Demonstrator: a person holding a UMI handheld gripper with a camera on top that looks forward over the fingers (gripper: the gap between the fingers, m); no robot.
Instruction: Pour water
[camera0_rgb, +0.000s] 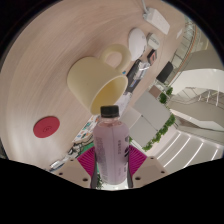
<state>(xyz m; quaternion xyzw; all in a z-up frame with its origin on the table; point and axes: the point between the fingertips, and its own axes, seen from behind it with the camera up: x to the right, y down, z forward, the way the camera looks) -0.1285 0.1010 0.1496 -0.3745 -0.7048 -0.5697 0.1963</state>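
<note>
A clear plastic bottle (111, 150) with a black cap and a pale pinkish body stands upright between my fingers, and my gripper (111, 163) is shut on it, both magenta pads (89, 160) pressing its sides. Just beyond the bottle's cap is a cream-coloured cup (97, 83) lying tilted, its open mouth turned toward the bottle. The whole view is tilted, so the table (40, 90) slopes away to one side.
A red round disc (45, 127) lies on the table beside the bottle. A white cup or bowl (136, 40) stands farther off beyond the cream cup. White railings, steps and green plants (155, 140) fill the far side.
</note>
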